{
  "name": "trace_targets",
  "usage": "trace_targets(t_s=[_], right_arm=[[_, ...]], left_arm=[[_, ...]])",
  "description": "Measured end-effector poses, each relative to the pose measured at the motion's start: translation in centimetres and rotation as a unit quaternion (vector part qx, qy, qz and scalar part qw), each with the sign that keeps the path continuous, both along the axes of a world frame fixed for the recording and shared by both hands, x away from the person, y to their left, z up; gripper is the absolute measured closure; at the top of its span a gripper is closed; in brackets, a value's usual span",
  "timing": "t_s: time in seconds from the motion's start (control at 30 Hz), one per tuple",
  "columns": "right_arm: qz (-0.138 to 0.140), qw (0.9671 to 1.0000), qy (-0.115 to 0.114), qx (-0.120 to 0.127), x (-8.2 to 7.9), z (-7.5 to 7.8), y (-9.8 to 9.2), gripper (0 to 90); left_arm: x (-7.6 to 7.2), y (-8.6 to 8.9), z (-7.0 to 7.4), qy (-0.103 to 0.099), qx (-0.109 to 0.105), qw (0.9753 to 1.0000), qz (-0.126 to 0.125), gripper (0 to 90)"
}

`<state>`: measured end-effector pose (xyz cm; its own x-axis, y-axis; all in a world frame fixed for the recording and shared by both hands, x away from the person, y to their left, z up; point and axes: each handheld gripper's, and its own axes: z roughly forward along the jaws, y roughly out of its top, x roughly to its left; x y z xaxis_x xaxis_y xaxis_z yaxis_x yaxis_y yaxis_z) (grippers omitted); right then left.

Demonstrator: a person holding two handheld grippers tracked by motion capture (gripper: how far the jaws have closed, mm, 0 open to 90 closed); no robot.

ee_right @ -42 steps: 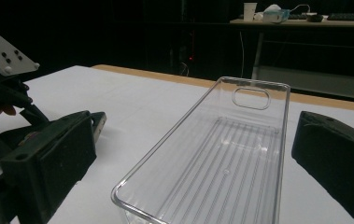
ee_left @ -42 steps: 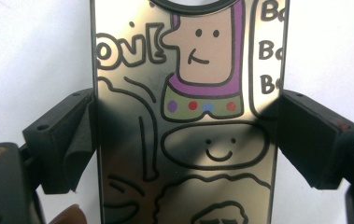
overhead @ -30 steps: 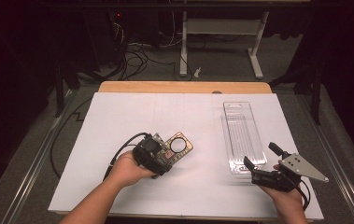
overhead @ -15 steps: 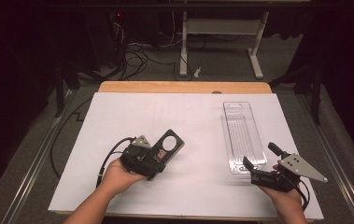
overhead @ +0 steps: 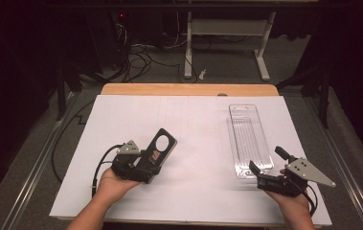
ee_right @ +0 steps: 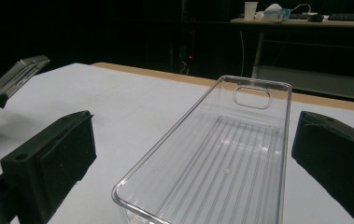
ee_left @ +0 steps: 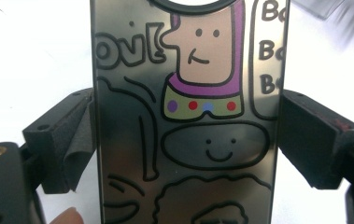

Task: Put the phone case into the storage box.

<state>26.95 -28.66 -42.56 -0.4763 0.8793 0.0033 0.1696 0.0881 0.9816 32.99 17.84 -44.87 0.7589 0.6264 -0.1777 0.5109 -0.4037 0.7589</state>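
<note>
Since a second ago the left hand (overhead: 114, 184) has drawn back toward the near left of the tabletop (overhead: 188, 124) and tipped the phone case (overhead: 156, 154) up off the white sheet; the right side has barely shifted.

Left claw (overhead: 143, 165): clamped on the phone case, gripping its two long edges near the lower end. In the left gripper view the case (ee_left: 186, 116) stands between the foam-faced black jaws, touching both. Flat rounded rectangle, glossy dark mirror-like surface, cartoon line figures, purple and tan patches, row of coloured dots. Round camera cut-out at its far end. Grey three-cornered plate on top of claw, black cable looping behind.

Tabletop: matte white sheet over a pale wooden board.

Clear tray (overhead: 249, 139): long narrow box of transparent hard plastic, ribbed floor, rounded corners, oblong handle slot in the far wall. Lies flat on the right half.

Right claw (overhead: 269, 165): jaws spread wide, holding nothing, either side of the tray's near end (ee_right: 212, 177), not touching it.
</note>
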Motion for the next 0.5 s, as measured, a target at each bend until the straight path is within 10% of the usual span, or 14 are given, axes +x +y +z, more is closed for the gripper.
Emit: trace_targets(t_s=[0.5], right_arm=[[0.000,1.0000,0.006,-0.006,0.32,-0.31,0.23,0.2]], left_arm=[[0.08,0.38,-0.02,-0.004,-0.054,0.9984,-0.014,13.2]])
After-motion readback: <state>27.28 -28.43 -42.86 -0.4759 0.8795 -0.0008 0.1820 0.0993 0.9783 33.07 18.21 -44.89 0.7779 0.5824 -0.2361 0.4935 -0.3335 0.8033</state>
